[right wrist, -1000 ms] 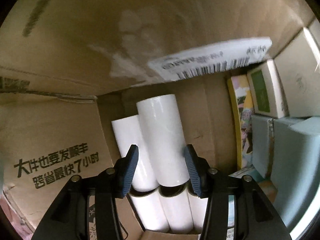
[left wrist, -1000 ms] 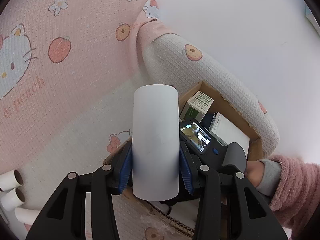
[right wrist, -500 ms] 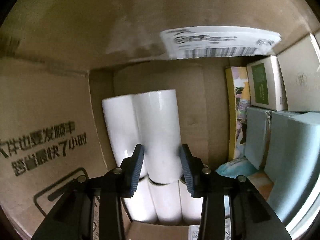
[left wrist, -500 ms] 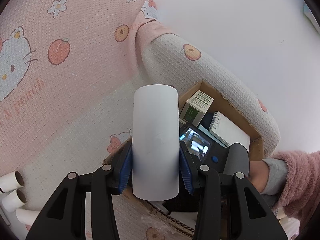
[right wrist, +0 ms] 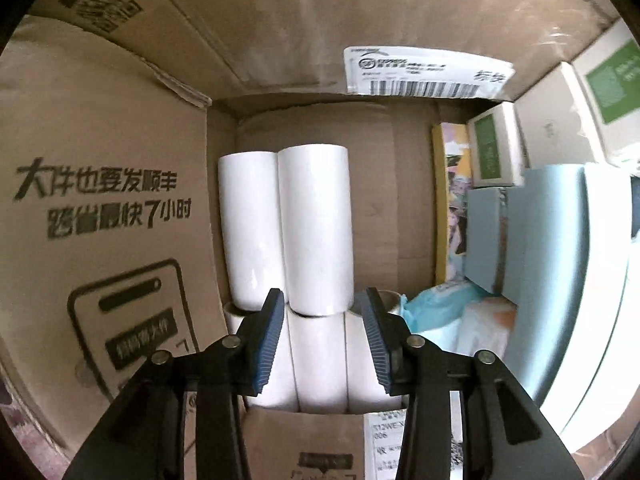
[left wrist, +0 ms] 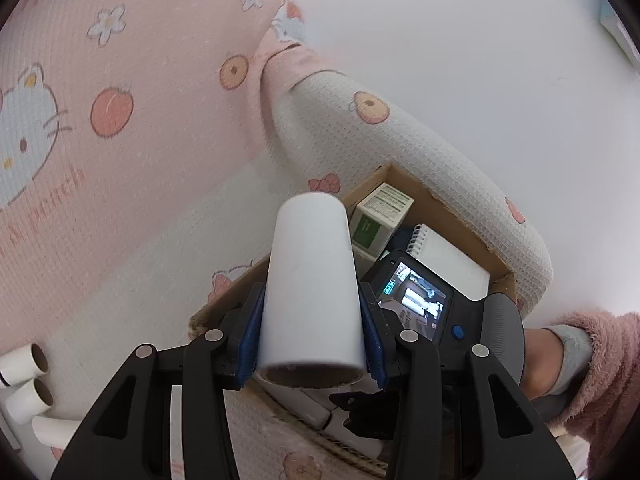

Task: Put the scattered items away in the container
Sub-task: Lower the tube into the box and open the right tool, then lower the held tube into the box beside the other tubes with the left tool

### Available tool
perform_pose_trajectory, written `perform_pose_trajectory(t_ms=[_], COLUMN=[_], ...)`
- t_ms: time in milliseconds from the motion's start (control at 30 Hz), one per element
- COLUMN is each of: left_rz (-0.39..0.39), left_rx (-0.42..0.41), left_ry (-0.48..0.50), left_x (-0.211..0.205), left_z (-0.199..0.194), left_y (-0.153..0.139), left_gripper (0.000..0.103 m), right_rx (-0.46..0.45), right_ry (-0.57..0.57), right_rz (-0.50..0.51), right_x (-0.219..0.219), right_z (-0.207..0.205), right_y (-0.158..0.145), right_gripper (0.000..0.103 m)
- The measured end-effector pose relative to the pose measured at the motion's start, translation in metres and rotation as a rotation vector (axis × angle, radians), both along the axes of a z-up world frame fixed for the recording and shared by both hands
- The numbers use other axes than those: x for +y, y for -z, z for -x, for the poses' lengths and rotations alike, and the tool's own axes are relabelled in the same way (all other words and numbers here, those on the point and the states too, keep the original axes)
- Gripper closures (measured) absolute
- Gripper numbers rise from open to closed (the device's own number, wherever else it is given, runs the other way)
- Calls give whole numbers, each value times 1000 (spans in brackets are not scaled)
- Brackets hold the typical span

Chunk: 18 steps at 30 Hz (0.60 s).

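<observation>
free: box floor (right wrist: 400, 208) right of rolls (right wrist: 316, 232) | blocked: packages (right wrist: 560, 248) at right wall

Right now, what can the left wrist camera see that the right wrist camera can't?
Only the left view shows the left tool gripping a white roll, the cartoon-cat blanket, loose rolls outside and a pink fuzzy sleeve. Only the right shows stacked rolls inside. Both show the cardboard box and the right tool, opening, empty.

From the left gripper (left wrist: 310, 320) we look slantwise down past its fingers, from above and just outside the cardboard box (left wrist: 456, 216). From the right gripper (right wrist: 322, 336) we look steeply down, close inside that box (right wrist: 120, 184). Both views share the box's inside.
</observation>
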<state>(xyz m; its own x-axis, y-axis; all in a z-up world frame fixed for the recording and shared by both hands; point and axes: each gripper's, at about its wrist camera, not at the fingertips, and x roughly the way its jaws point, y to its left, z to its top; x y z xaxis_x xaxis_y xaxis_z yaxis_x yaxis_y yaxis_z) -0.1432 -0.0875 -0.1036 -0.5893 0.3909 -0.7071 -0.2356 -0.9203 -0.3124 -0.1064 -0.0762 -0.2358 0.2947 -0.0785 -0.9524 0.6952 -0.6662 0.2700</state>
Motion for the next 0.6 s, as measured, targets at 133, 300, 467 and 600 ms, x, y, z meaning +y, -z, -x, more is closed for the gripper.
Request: perform_pose_trajectory(t_ms=[133, 300, 467, 600], left_rz=[22, 61, 156, 191], left_rx=[3, 72, 99, 78], left_ry=[-12, -12, -61, -84], left_x=[13, 28, 36, 36], left_z=[-3, -11, -15, -14], left_y=[-4, -22, -38, -40], left_gripper=[56, 56, 56, 56], right_rx=[5, -11, 26, 57], right_ry=[10, 36, 22, 57], right_rz=[12, 58, 118, 173], right_x=[7, 16, 33, 55], right_z=[-5, -11, -21, -29], right_y=[-6, -23, -50, -75], right_gripper=[62, 62, 59, 52])
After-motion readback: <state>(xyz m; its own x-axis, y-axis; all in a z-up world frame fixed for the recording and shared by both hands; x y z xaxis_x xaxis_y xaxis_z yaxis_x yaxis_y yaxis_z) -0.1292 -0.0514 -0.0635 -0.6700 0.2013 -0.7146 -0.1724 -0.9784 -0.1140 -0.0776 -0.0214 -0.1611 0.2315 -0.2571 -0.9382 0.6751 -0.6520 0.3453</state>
